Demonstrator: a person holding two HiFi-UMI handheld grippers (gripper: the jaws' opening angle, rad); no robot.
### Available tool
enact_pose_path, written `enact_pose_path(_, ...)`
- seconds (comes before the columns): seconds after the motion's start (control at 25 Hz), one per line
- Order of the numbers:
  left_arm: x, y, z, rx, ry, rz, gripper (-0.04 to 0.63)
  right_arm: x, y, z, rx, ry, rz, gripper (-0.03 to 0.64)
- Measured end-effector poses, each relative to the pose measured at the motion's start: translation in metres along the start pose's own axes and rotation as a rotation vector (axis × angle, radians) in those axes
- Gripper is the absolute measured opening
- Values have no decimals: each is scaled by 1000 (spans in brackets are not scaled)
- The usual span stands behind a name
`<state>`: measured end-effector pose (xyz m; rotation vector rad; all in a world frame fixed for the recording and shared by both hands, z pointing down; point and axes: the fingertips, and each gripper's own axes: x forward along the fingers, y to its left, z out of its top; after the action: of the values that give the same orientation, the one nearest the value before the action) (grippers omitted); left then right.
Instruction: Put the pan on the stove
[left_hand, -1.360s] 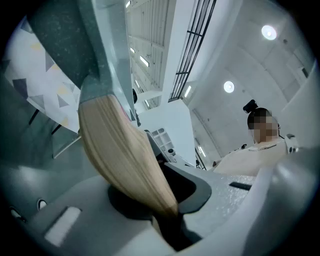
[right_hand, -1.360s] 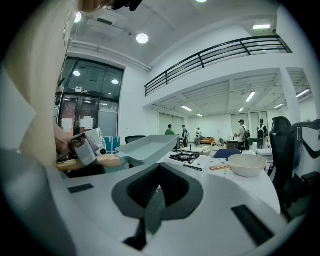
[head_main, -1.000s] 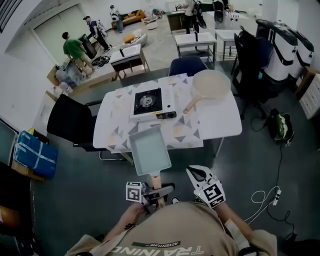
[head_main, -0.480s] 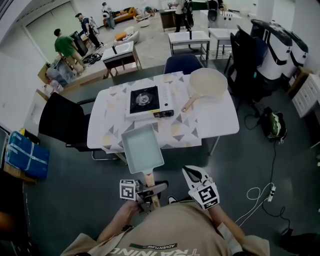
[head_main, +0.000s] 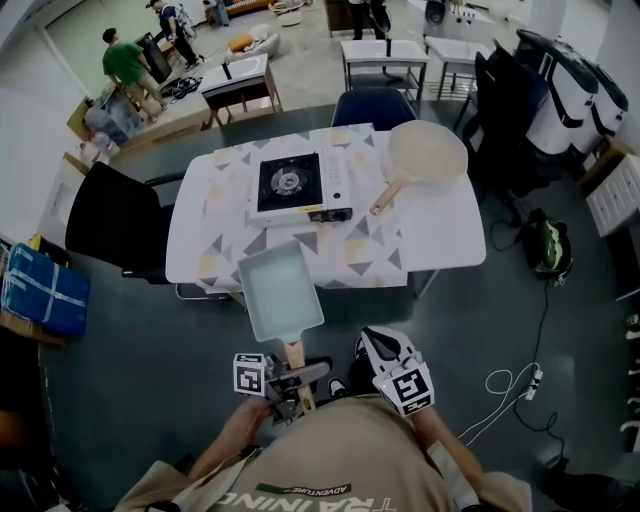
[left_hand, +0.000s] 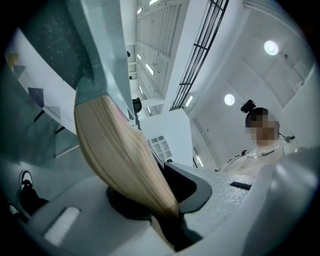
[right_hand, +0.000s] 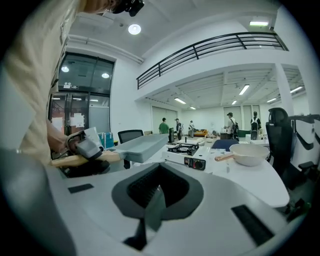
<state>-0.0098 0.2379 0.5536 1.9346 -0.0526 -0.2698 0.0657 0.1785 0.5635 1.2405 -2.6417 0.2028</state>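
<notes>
A: Where is the pan?

B: The grey rectangular pan (head_main: 278, 294) is held up at the near edge of the tabletop (head_main: 440, 230), its wooden handle (head_main: 295, 356) pointing back at the person. The left tool (head_main: 290, 378) is clamped on that handle – the pale wood runs right between its jaws.

A: And the stove?

B: The stove (head_main: 292, 186) sits further in on the tabletop, apart from the pan, with its burner bare. A round pan (head_main: 427, 153) lies to its right.

A: Is the pan touching the tabletop?

B: From above I cannot quite tell; the right tool's view suggests it is lifted clear.

A: The right tool?

B: The right tool (head_main: 378, 345) hangs beside the handle – jaws pressed together, gripping nothing.
</notes>
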Motion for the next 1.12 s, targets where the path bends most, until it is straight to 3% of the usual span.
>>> enact_pose_path(0.12,0,6,14,-38,-21,4,75,20,-13,14,40,-34,13,-2)
enact_pose_path(0.24,5,11,31,-15,-19,16,75,44,-29,27,23,-63,54,-2)
enact_pose_path(0.44,19,22,56,12,-26,37,75,74,-59,33,81,-80,86,-2)
enact_pose_path(0.68,37,31,76,28,-35,57,75,92,-80,27,26,-53,155,-2)
enact_pose_path(0.88,47,36,85,46,-29,58,75,116,-100,15,40,-47,191,-2)
enact_pose_path(1.12,39,43,107,51,-63,74,75,143,-92,21,26,-40,283,-2)
